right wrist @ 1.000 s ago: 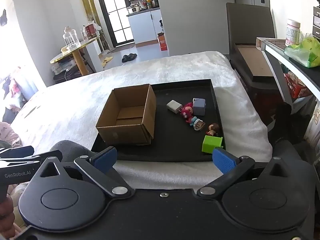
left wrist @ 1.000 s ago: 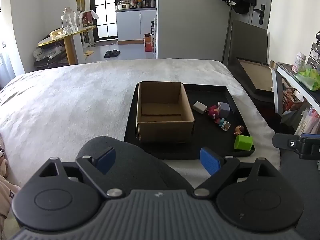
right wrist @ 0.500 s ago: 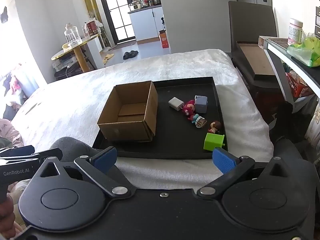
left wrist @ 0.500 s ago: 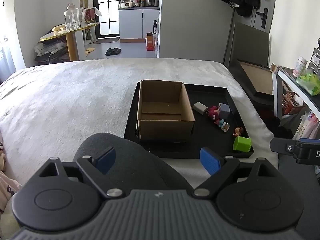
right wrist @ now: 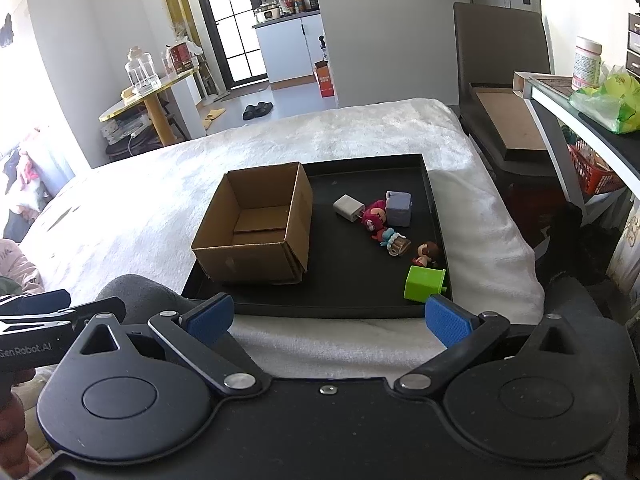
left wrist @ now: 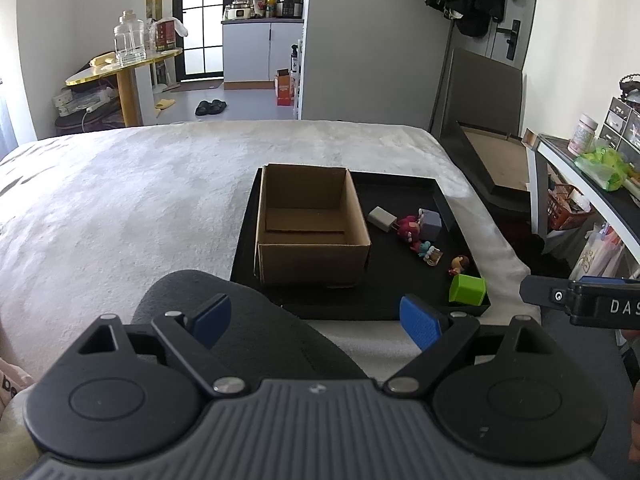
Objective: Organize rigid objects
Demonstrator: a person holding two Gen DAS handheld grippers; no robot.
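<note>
A black tray lies on the white bed cover. On its left side stands an open, empty cardboard box. To the box's right lie a white charger, a red figurine, a lilac cube, a teal figurine, a brown-haired figurine and a green cube. My left gripper is open and empty, short of the tray's near edge. My right gripper is open and empty, over the same edge.
A dark grey knee sits under both grippers at the bed's near side. A dark shelf with a green bag and a jar runs along the right. A framed board leans beyond the bed corner. White bed cover spreads left of the tray.
Both grippers have lifted and tilted a little, so the tray and box sit slightly lower and farther in view. Jaws stay open; nothing on the tray has moved.
</note>
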